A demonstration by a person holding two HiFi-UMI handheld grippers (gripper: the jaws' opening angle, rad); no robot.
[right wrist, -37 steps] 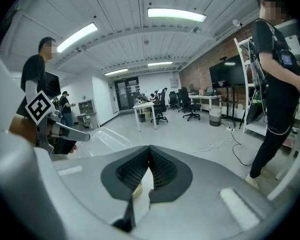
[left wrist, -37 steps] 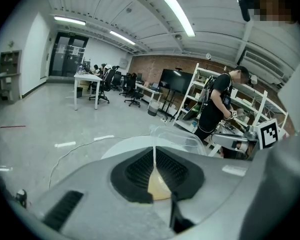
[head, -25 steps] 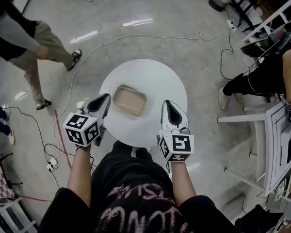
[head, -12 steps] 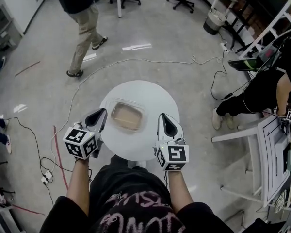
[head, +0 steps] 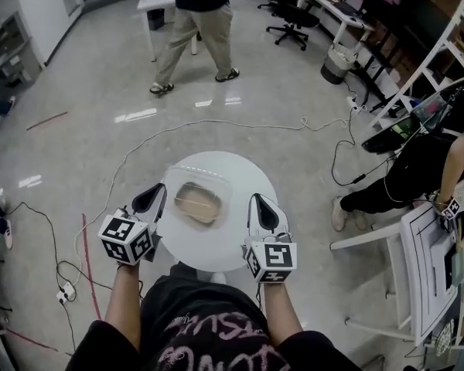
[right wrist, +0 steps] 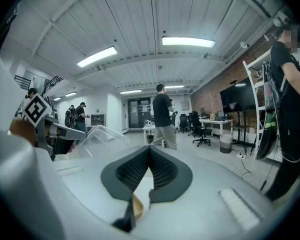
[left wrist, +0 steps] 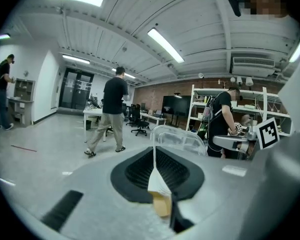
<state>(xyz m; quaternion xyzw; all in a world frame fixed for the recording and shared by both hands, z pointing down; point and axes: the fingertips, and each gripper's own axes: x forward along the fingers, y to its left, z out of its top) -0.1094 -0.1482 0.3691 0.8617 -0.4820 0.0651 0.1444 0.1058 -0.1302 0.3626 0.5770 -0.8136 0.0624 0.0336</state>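
A clear plastic container with a tan mass inside sits in the middle of a small round white table. My left gripper hovers at the table's left edge, beside the container, with its jaws shut and nothing between them. My right gripper hovers at the table's right side, likewise shut and holding nothing. In the left gripper view the jaws meet at the tips, with the container's clear lid just beyond. The right gripper view shows its jaws closed, the container to their left.
A person walks across the floor beyond the table. Another person stands by white shelving at the right. Cables trail over the floor around the table. Office chairs and desks stand at the back.
The walking person has gone from the table's left to the far side of the room. My head view has tilted up. Both grippers stay shut beside the container.
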